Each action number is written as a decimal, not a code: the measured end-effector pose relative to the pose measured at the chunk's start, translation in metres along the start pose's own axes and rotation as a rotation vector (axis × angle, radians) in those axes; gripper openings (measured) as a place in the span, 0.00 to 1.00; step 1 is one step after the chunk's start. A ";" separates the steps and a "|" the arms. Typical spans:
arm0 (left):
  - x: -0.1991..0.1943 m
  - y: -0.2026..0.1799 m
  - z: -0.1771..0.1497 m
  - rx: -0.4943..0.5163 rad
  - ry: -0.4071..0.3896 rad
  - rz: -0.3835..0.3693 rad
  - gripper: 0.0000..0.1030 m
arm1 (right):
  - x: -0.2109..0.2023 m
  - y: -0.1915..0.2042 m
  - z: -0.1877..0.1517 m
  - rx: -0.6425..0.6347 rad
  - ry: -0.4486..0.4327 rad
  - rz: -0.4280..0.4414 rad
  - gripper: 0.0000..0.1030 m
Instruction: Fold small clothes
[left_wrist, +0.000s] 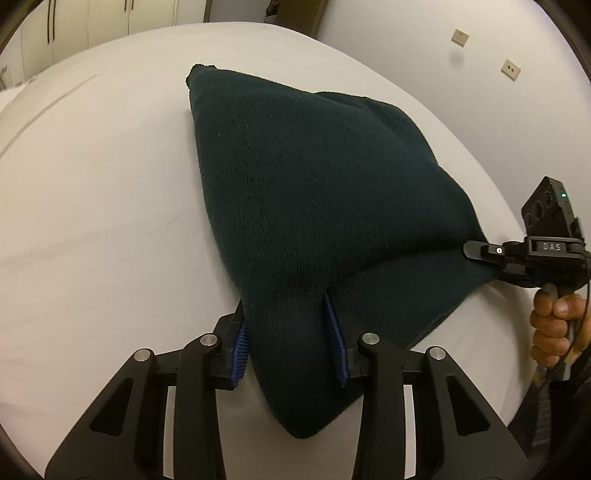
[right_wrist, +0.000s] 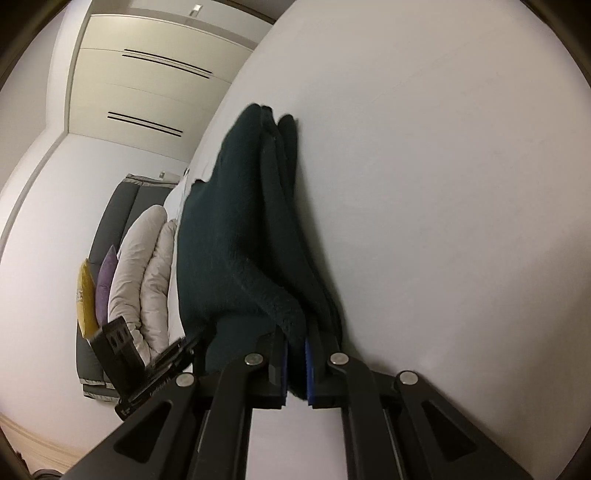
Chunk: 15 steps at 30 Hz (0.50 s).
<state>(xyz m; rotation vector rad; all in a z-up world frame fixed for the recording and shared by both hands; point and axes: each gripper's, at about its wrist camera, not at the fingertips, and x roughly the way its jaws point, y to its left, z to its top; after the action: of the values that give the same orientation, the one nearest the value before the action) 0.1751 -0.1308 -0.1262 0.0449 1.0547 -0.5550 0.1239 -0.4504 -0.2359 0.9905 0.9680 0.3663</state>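
Over on the left, bare white table (left_wrist: 92, 184), nothing doing there. Moving in, the left gripper (left_wrist: 291, 339) has its blue pads (left_wrist: 241, 347) on either side of the near corner of the dark green knit garment (left_wrist: 314, 192), the cloth bunched between them and looking pinched. The garment lies mid-table, a rough wedge: its long axis runs from that near corner away to a narrow far tip at the upper left, and that is where it points. Further right, the right gripper (left_wrist: 480, 253), in a person's hand (left_wrist: 554, 332), is clamped tight on the garment's right-hand corner; the right wrist view confirms it, jaws squeezed onto a thick stack of knit layers (right_wrist: 295, 354).

So both near corners are taken. This reads as the start of a fold, the grasp just being secured. Next move, by my reckoning: lift both corners together, level with each other, and carry them over toward the far tip, keeping the layers from slipping apart, since thick knit tends to slide.
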 end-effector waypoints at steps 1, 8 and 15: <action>-0.004 -0.002 -0.004 -0.010 0.004 -0.013 0.36 | 0.000 0.003 0.001 -0.005 0.013 -0.005 0.07; -0.040 0.017 -0.014 -0.136 -0.061 -0.078 0.56 | -0.032 0.032 0.007 -0.065 -0.060 -0.194 0.49; -0.022 0.039 0.031 -0.223 -0.088 -0.107 0.64 | 0.002 0.080 0.033 -0.197 -0.050 -0.178 0.55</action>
<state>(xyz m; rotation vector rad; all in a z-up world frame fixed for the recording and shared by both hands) 0.2098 -0.0974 -0.1011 -0.2312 1.0314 -0.5282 0.1634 -0.4245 -0.1639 0.7259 0.9470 0.2807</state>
